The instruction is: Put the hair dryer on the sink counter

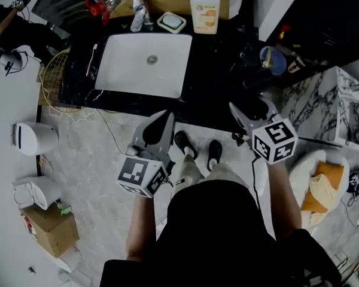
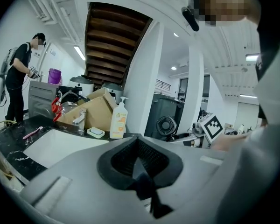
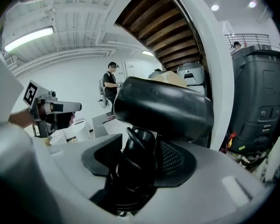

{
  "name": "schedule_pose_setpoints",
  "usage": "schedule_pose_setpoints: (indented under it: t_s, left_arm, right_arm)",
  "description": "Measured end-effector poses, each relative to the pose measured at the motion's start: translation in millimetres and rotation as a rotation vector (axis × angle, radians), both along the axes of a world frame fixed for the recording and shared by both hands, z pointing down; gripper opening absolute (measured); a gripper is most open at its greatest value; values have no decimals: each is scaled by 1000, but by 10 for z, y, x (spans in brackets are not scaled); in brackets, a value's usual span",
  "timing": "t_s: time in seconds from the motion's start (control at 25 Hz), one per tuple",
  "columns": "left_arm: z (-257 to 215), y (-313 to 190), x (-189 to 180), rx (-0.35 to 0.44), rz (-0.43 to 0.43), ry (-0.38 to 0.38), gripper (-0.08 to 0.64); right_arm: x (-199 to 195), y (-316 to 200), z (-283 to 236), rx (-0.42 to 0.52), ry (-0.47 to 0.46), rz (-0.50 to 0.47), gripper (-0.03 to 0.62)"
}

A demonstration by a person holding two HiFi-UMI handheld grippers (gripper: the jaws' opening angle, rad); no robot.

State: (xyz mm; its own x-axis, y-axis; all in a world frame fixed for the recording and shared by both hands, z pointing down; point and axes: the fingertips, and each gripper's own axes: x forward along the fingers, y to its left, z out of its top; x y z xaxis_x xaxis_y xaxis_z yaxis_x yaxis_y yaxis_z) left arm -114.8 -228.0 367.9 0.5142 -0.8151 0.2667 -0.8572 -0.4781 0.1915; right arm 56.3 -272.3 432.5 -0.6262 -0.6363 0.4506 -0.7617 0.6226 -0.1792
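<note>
A black hair dryer [image 3: 162,107] fills the right gripper view, its barrel lying across and its handle [image 3: 139,158] clamped between the jaws. My right gripper [image 3: 138,171] is shut on that handle. In the head view the right gripper [image 1: 246,113] hovers at the front right edge of the black sink counter [image 1: 218,70], and the dryer [image 1: 260,104] is dark against it. My left gripper [image 1: 165,116] is shut and holds nothing, in front of the white basin [image 1: 143,64]. In its own view the left gripper [image 2: 139,166] points over the basin [image 2: 56,146].
At the back of the counter stand a soap bottle [image 1: 204,8], soap dish [image 1: 171,22] and tap [image 1: 139,17]. A blue bowl [image 1: 274,58] and a marbled white box [image 1: 335,109] are right. White appliances [image 1: 35,137] and a cardboard box [image 1: 48,226] sit on the floor left.
</note>
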Motion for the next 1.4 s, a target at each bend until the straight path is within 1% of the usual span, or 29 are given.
schedule_pose_setpoints:
  t_s: [0.24, 0.44, 0.52, 0.6, 1.0, 1.2, 1.4]
  left_arm:
    - [90, -134, -54, -30, 14, 8, -2]
    - [121, -264, -52, -39, 37, 8, -2]
    - [132, -301, -50, -46, 42, 22, -2]
    - [146, -331, -59, -57, 38, 40, -2]
    - [263, -435, -180, -91, 22, 28, -2]
    - [299, -487, -161, -95, 30, 32, -2]
    - [310, -522, -167, -93, 21, 39, -2]
  right_arm:
    - [-16, -168, 291, -56, 33, 26, 230]
    - [-49, -288, 512, -98, 52, 34, 230]
    - [-55, -329, 587, -108, 57, 38, 230]
    - [-59, -365, 662, -117, 67, 40, 230]
    - [-78, -508, 987, -180, 108, 51, 230]
    - [-83, -539, 1146, -219, 134, 54, 230]
    - [-72, -555, 1243, -230, 149, 57, 230]
